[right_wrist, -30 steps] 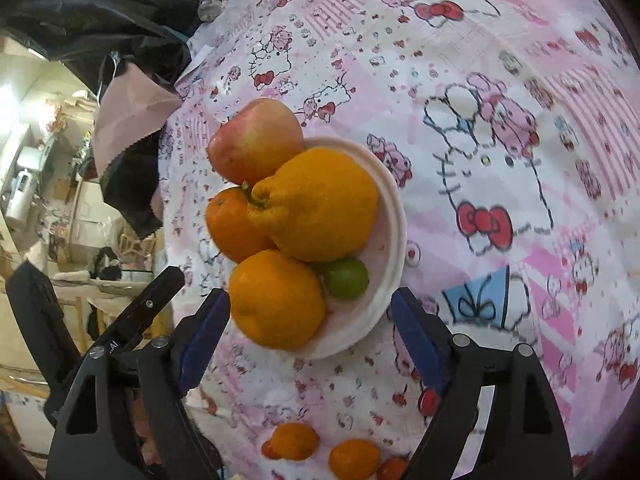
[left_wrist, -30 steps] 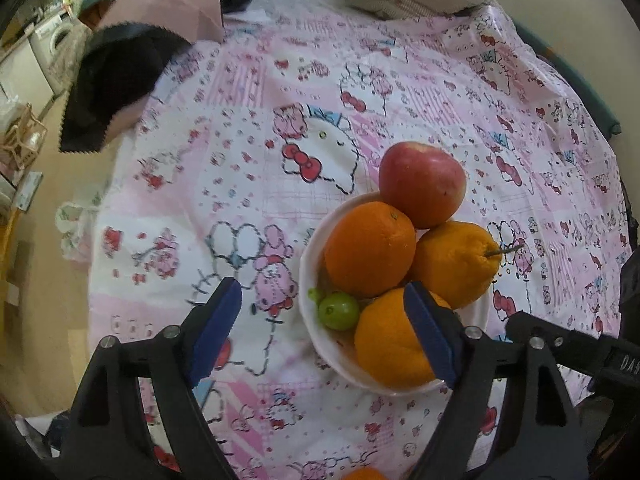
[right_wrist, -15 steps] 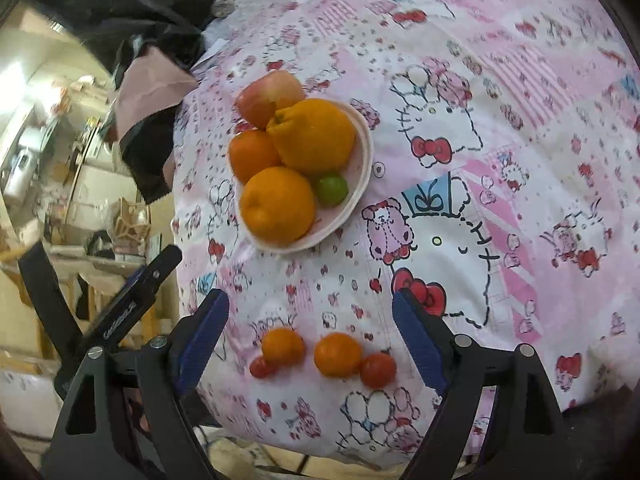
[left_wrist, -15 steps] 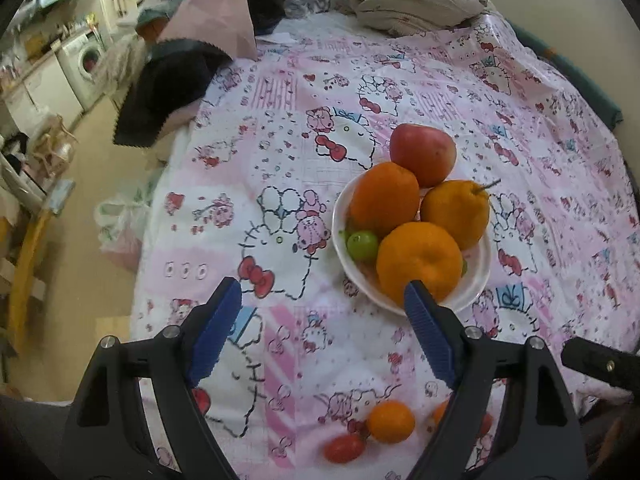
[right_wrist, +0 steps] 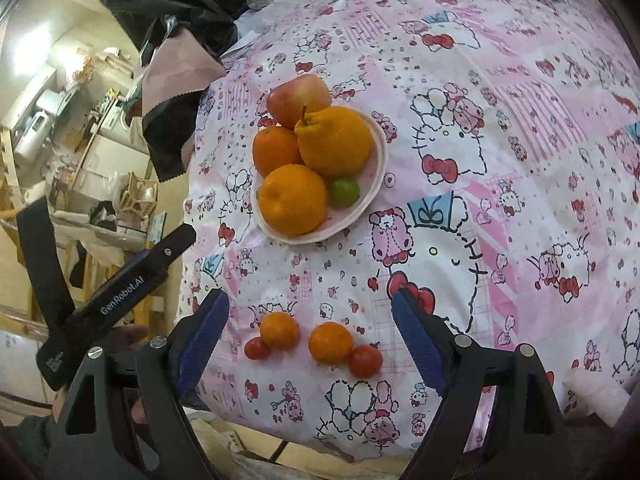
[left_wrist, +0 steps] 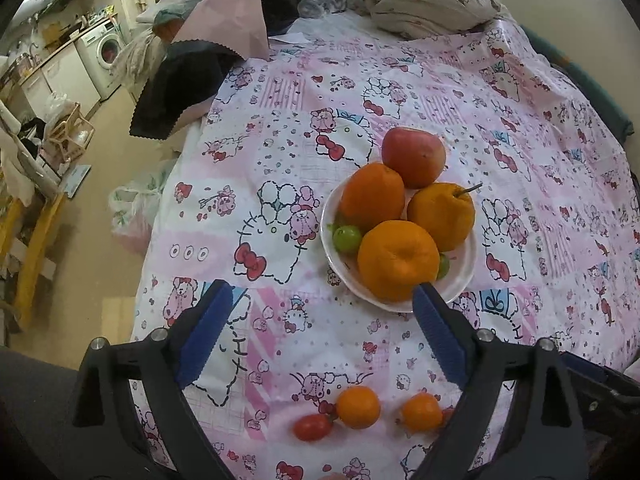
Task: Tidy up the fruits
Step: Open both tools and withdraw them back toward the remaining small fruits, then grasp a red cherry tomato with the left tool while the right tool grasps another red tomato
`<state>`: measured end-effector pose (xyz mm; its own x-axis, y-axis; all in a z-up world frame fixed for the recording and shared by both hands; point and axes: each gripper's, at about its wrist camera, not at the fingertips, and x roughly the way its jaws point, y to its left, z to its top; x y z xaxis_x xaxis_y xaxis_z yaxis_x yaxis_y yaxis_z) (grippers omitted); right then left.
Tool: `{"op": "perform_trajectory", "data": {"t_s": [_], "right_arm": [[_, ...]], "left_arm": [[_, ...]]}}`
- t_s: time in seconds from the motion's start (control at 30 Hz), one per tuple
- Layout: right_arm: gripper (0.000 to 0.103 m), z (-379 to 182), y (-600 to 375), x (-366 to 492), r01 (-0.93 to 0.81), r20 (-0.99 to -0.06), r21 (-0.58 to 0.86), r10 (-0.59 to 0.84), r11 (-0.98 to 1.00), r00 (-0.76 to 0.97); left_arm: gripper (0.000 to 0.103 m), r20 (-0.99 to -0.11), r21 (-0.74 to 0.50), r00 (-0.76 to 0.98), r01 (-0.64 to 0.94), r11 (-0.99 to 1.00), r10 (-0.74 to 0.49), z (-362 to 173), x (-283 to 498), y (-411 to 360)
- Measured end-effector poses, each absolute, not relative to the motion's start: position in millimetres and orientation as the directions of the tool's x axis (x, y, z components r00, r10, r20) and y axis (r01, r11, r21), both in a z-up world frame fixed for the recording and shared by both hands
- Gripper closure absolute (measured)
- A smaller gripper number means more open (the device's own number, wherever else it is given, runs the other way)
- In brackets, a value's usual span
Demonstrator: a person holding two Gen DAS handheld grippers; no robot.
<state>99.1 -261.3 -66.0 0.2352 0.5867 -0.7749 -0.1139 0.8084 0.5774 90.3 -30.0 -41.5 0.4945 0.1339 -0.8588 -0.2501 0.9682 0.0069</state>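
A: Biggest first?
B: Pink cartoon-print tablecloth spread over the table, filling both views. Heaped beige cloth at 12 o'clock on its far edge in the left wrist view, dark and pink fabric at 11.

A: Then?
B: White bowl, near centre of the left wrist view, toward 10 o'clock of centre in the right. Piled full: red apple at the far side, stemmed knobbly orange at 3 o'clock of the pile, round orange at 10, another orange at the near rim. Small green fruit tucked at the bowl's 9 o'clock edge, a second beside the near orange.

A: Loose pieces?
B: Near table edge, well apart from the bowl: two small tangerines, each touching a cherry tomato.

A: And the grippers?
B: Left gripper spread wide, holding nothing, over bare cloth between bowl and loose fruit. Right gripper likewise spread and empty, the four loose fruits lying between its blue pads.
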Motion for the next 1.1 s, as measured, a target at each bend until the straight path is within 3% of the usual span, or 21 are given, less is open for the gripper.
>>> {"op": "perform_trajectory", "data": {"t_s": [0.5, 1.1], "right_arm": [[0.017, -65.6, -258.6, 102.5, -0.112, -0.778, 0.575, 0.584, 0.81, 0.231], [0.017, -85.7, -253.1, 73.2, -0.094, -0.824, 0.523, 0.53, 0.847, 0.201]], "left_arm": [[0.013, -0.862, 0.028, 0.489, -0.22, 0.975, 0.135, -45.4, 96.1, -38.7], [0.013, -0.893, 0.015, 0.446, -0.106, 0.994, 0.061, -52.6, 48.3, -21.1]]}}
